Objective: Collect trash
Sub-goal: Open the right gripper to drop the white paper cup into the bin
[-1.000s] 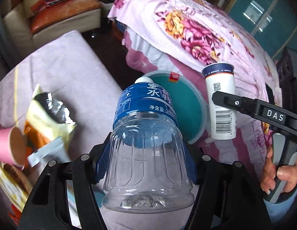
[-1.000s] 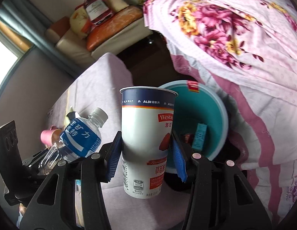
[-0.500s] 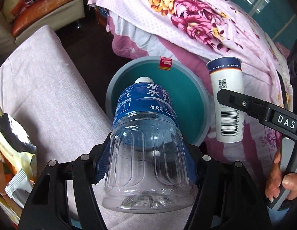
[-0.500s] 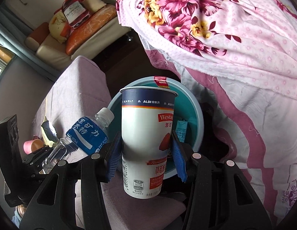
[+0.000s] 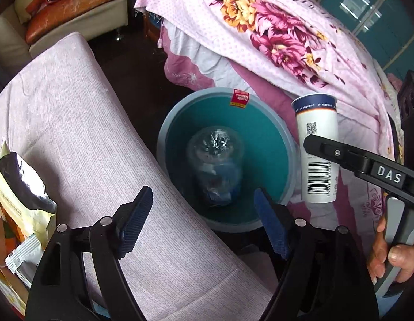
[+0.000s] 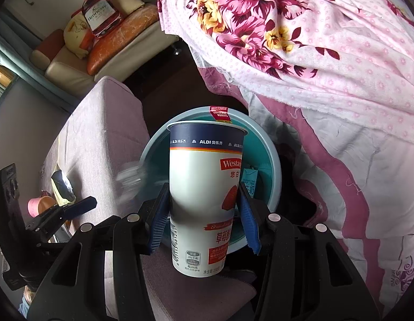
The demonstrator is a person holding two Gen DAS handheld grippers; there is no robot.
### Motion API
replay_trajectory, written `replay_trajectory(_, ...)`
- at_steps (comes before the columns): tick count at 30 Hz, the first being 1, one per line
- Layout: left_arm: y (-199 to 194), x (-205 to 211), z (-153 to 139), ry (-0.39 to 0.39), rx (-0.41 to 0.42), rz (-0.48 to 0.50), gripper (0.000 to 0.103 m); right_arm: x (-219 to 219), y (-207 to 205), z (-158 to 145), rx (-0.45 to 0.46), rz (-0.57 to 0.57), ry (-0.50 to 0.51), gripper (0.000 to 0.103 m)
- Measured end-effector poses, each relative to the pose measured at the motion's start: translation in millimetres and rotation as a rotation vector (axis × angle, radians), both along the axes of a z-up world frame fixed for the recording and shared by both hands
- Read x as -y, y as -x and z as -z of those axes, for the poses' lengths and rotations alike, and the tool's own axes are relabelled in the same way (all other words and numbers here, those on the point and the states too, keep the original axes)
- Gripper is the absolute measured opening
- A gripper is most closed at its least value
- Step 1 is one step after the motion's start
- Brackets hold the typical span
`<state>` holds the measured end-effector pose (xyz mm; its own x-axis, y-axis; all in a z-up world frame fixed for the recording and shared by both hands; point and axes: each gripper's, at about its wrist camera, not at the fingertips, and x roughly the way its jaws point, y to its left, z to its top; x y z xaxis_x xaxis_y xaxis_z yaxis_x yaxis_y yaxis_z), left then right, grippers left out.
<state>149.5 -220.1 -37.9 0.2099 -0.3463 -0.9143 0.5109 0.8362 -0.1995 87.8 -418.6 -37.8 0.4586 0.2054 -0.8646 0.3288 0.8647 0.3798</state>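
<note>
Trash bin, round, teal inside with a grey-blue rim and a red sticker at the far edge, sits on the dark floor between a pale pink cloth-covered bench and a bed draped in a floral quilt. Clear water bottle with blue label, blurred, is inside the bin, bottom end up toward the camera. Left hand-held gripper is above the near rim of the bin, jaws wide apart and just been opening, nothing between the blue pads. Right hand-held gripper is clamped on a tall white yogurt cup with a navy band at the top and a strawberry picture; pads press both sides of the cup about midway along it. Cup is upright and held over the bin's near edge. From the left wrist view the same cup appears just right of the bin, with a bare hand on the gripper handle. Torn yellow snack bag and a small white sachet lie on the bench at left; a pink paper cup lies near them. A small blue carton rests inside the bin.
</note>
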Motion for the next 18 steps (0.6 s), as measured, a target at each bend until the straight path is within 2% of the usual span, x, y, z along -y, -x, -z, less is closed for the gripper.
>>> replay_trajectory(9, 7, -18, -11, 0.039, 0.010, -0.020, 0.080, -8, -8, 3, -0.021, -0.011, 0.010, 0.047)
replay_trajectory(18, 10, -40, -17, 0.076, 0.012, -0.057, 0.087, -23, -16, 9, -0.056, -0.037, 0.005, 0.050)
